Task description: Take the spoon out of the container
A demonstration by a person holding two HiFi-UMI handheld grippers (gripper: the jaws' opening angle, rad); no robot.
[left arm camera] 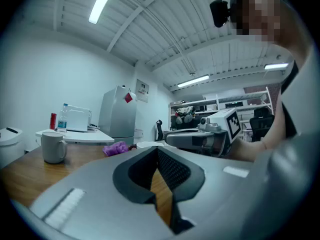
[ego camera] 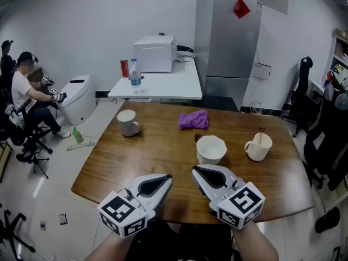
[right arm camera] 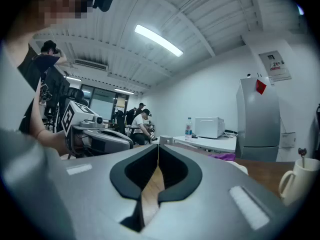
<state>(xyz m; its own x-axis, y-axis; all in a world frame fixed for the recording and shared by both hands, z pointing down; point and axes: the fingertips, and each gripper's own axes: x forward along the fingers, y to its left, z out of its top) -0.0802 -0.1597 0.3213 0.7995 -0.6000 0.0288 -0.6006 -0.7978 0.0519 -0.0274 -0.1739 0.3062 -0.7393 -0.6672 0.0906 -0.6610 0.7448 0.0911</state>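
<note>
My right gripper (ego camera: 194, 171) and my left gripper (ego camera: 168, 177) are held level over the near edge of the desk (ego camera: 163, 156), side by side. Each has its fingers pressed together with nothing between them. The spoon (ego camera: 261, 132) stands in the cream mug (ego camera: 258, 148) on the right side of the desk, its handle poking up above the rim. That mug sits ahead of my right gripper and off to its right, well apart from the fingers. The white bowl (ego camera: 211, 149) sits nearer to me, just left of the mug. In the right gripper view the mug and spoon only show at the far right edge, so I am not yet lined up. I reckon I should first spread the right fingers, then swing right past the bowl. Then I would come onto the bare handle above the rim, close firmly, and lift straight up so the mug does not tip. My left gripper could steady the mug if it shifts.
</note>
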